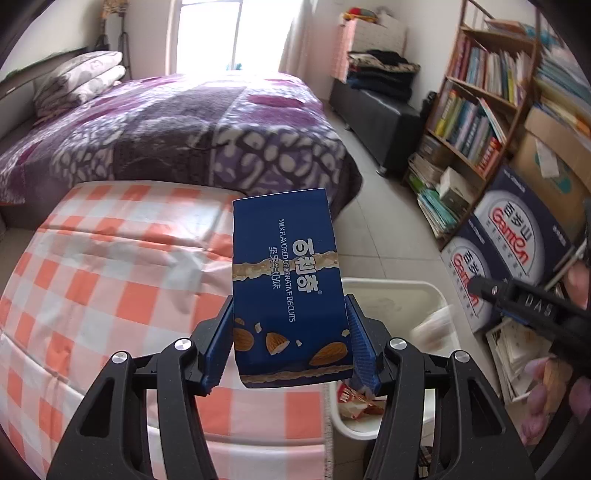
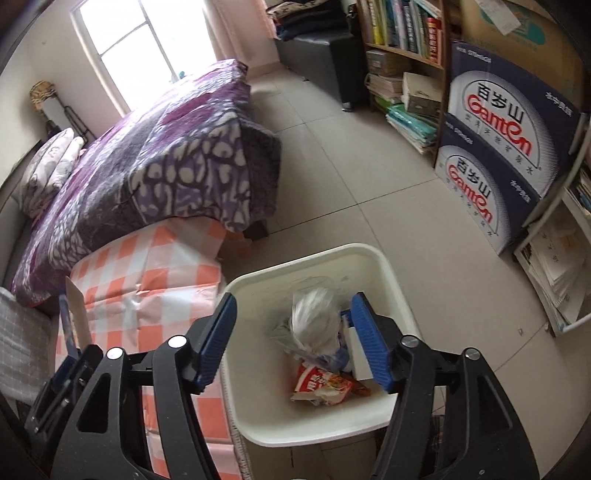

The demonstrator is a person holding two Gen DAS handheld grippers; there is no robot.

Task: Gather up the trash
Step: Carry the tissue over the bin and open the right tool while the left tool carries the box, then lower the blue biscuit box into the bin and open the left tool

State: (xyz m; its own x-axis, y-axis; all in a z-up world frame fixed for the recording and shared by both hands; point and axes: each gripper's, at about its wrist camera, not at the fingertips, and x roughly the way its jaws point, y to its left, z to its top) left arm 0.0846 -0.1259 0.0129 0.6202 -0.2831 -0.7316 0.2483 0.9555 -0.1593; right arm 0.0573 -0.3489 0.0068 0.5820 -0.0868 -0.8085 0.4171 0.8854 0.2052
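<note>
Your left gripper (image 1: 291,347): clenched on the blue cardboard biscuit box with almond pictures (image 1: 286,273), blue ribbed pads pressing both narrow sides, box standing up out of the jaws.

Your right gripper (image 2: 293,339): released, jaws apart, nothing between the pads; it hangs directly above the white plastic trash bin (image 2: 373,258).

Trash bin, contents: a crumpled white-grey plastic bag (image 2: 314,321), a red printed snack wrapper (image 2: 321,384), a small white carton (image 2: 358,354) against the bin's right wall. In the left wrist view the held biscuit box sits just left of the bin, over the orange-and-white checked cloth (image 1: 110,288).

Left of the bin: the checked cloth, touching the bin's side. Beyond the cloth: a bed under a purple patterned blanket (image 2: 166,158).

Right of the bin: two stacked dark blue cartons with red lettering (image 2: 495,155), well apart from it across bare floor tiles (image 2: 351,177). Behind those cartons: a wooden bookshelf packed with books (image 2: 402,33).
</note>
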